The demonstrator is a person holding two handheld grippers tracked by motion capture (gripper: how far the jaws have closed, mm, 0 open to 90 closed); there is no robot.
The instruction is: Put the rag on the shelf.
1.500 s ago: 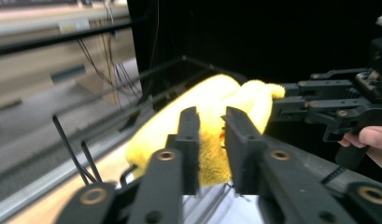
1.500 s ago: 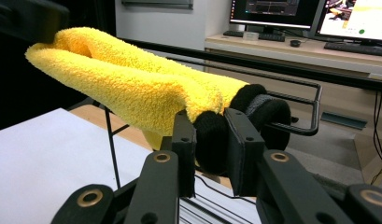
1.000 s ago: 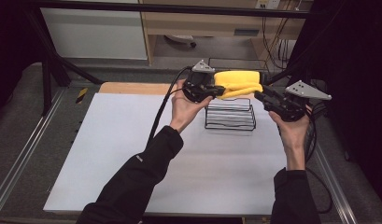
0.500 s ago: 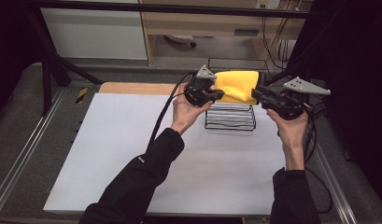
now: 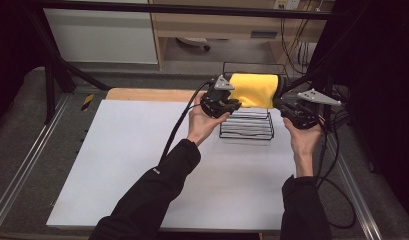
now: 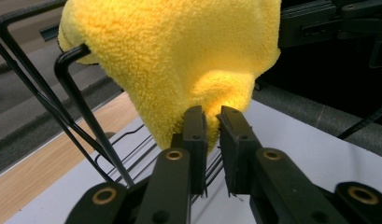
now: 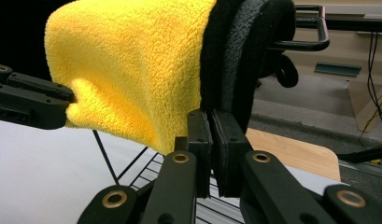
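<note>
A fluffy yellow towel [image 5: 254, 90] hangs over the top bar of a black wire rack [image 5: 247, 131] at the back of the white table. My left gripper [image 5: 235, 102] is at the towel's left lower edge. Its jaws have just been opening a little, and a fold of the towel [image 6: 179, 56] still sits pinched between the tips of that gripper [image 6: 212, 116]. My right gripper [image 5: 279, 102] is at the towel's right lower edge; its jaws have just been closing and now stand shut [image 7: 209, 119] on the towel's hem [image 7: 132, 70].
A black cloth [image 7: 244, 46] hangs on the rack's bar [image 7: 305, 44] right beside the yellow towel. The white table top [image 5: 142, 150] spreads to the left and front of the rack. A wooden strip [image 5: 147, 94] runs along its far edge. Cables trail from both grippers.
Both grippers have come down with the towel. It was bunched in the air between them above the rack; now it is spread flat and draped over the rack's top bar.
</note>
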